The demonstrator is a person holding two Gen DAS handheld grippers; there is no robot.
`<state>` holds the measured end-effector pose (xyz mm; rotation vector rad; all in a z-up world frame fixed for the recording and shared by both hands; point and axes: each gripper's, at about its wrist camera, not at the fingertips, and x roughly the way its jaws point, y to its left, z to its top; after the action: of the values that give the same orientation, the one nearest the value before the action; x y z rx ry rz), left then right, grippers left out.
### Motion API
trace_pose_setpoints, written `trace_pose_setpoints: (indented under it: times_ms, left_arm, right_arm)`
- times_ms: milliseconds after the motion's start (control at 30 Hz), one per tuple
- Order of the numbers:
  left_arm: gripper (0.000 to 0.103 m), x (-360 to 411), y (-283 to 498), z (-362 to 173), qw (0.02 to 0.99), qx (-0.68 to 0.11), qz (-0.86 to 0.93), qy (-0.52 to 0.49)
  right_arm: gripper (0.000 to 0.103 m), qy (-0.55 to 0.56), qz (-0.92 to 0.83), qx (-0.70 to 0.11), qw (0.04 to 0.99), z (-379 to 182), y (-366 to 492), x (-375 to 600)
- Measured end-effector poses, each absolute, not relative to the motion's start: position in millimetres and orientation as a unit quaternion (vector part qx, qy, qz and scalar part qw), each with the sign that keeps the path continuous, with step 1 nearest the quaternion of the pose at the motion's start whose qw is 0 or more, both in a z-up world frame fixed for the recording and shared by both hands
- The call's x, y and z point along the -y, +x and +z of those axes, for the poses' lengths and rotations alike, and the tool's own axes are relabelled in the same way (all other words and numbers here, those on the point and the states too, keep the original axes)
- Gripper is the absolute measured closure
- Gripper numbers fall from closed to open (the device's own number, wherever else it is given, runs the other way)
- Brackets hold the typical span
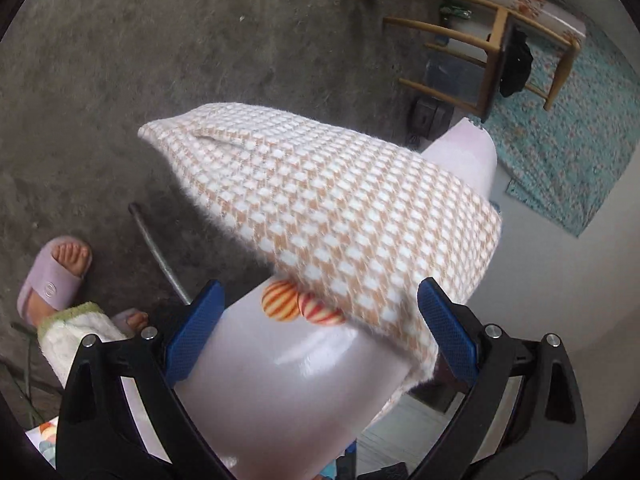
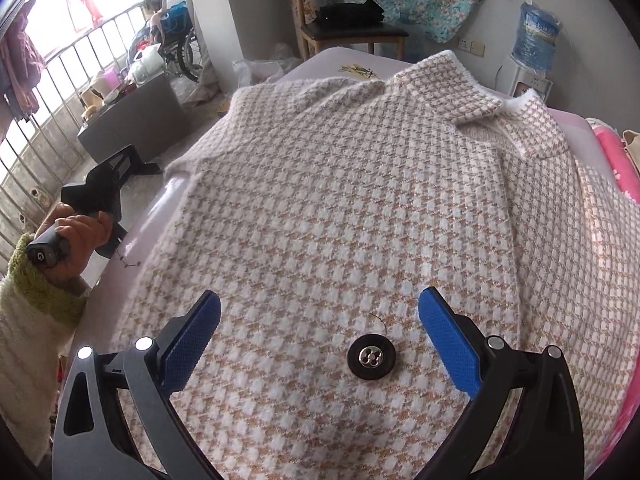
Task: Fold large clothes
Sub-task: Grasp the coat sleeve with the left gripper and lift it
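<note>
Two claws are open, neither gripping: the left claw [image 1: 320, 328] hovers at the desk [image 1: 280, 380] edge where the coat sleeve [image 1: 320, 200] overhangs; the right claw [image 2: 320, 344] hovers over the coat [image 2: 340, 208], spread flat, above its button [image 2: 372, 357]. Judged step: first fold. Next move: grip the sleeve and carry it onto the coat body.

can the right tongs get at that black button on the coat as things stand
Probably yes. The right tongs are open above the coat, and the black button lies bare between the two blue fingers. Nothing covers it, and the left tongs are off at the table's edge.
</note>
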<state>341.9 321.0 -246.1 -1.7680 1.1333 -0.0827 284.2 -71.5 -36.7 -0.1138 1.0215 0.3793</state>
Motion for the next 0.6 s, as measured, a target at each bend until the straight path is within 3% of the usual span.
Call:
trace_pose_setpoints:
  times_ms: [167,267,333,433,600]
  left_arm:
    - [0.015,-310,364,-274,0.467,-0.462,-0.033,-0.753]
    - [0.040,-314,370,-280,0.461,-0.455,-0.023,-0.761]
    - [0.063,-320,372,-278,0.472,-0.449,-0.005,-0.759]
    - [0.084,-337,375,-257,0.516,-0.445,0.022,-0.732]
    - [0.093,-350,383,-145,0.716,-0.452,0.116,-0.519]
  right_arm:
    - [0.006,-0.050,0.173,-0.494,0.851,-45,293,74]
    - [0.006,-0.049,0.172,-0.493,0.851,-46,293,73]
    - [0.006,-0.050,0.171,-0.491,0.853,-45,292,74]
    - [0.006,-0.051,0.167,-0.488,0.855,-43,290,77]
    - [0.006,-0.047,0.155,-0.477,0.864,-32,281,90]
